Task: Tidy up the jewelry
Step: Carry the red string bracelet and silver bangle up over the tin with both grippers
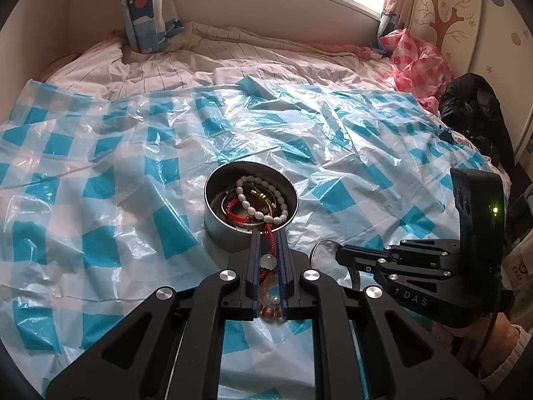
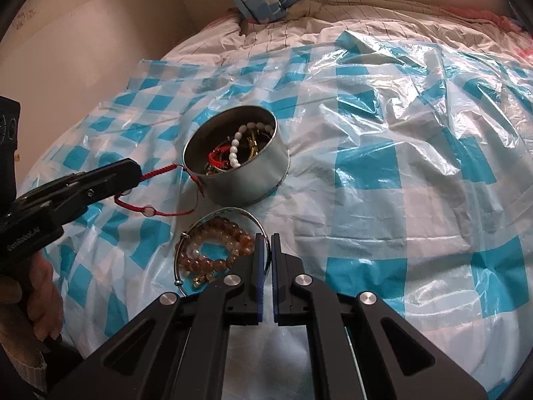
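A round metal tin [image 1: 216,230] [image 2: 260,173] stands on the checked plastic sheet and holds a white pearl bracelet [image 1: 263,203] [image 2: 235,150], red cord and gold pieces. My left gripper [image 1: 268,233] [image 2: 135,175] is shut on a red cord bracelet [image 1: 271,245] [image 2: 160,170]. Its far end hangs over the tin's rim, and a loop with a pale bead sags to the sheet. My right gripper [image 2: 266,236] [image 1: 338,255] is shut on the rim of a silver bangle [image 2: 178,253] [image 1: 319,245]. An amber bead bracelet [image 2: 213,243] lies inside the bangle's ring.
The blue-and-white checked plastic sheet [image 1: 100,166] covers a striped bed. A black bag [image 1: 473,110] and crumpled pink checked plastic [image 1: 416,63] lie at the right edge. A blue pillow [image 1: 150,6] leans on the far wall. A hand [image 2: 43,300] grips the left tool.
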A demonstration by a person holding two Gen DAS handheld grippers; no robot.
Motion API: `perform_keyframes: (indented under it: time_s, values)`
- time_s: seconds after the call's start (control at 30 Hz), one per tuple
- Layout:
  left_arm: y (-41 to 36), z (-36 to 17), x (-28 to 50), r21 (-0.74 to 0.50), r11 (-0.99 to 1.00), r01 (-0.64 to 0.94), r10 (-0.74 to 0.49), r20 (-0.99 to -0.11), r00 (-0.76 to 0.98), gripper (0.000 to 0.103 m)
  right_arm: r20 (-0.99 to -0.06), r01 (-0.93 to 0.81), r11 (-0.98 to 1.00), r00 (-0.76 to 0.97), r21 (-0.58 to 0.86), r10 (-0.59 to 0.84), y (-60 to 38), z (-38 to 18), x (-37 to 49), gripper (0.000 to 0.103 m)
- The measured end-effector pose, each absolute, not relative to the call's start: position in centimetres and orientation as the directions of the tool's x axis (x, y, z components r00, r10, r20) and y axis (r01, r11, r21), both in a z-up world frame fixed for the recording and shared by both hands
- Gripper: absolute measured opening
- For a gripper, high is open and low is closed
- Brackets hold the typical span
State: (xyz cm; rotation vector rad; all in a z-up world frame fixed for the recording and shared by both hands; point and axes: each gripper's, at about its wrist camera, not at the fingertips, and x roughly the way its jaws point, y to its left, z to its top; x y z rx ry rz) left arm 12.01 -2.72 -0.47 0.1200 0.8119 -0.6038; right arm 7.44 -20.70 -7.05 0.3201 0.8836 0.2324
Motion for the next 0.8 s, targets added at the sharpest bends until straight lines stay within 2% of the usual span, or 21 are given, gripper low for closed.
perform_keyframes:
  time_s: [0.3, 0.5, 0.8]
  values:
    - [-3.2, -0.3, 12.3, -0.130, 0.831, 0.541, -0.460, -0.707, 0.537, 0.009, -0.682, -0.081, 0.908, 0.634, 0.411, 0.365, -21.1, -6.5, 7.3, 0.005]
    - [-2.1, 0.3, 13.4, -0.261, 0.816, 0.516, -0.538, -0.670, 0.512, 0.008, -0.652, -0.081, 0.899, 0.660, 0.431, 0.373, -21.6, -6.0, 7.2, 0.005]
    - [-0.8, 0.5, 14.6, -0.356, 0.812, 0.463, -0.574, -0.632, 0.521, 0.008, -0.594, -0.092, 0.864, 0.690, 0.496, 0.414, -22.2, -5.4, 7.2, 0.005]
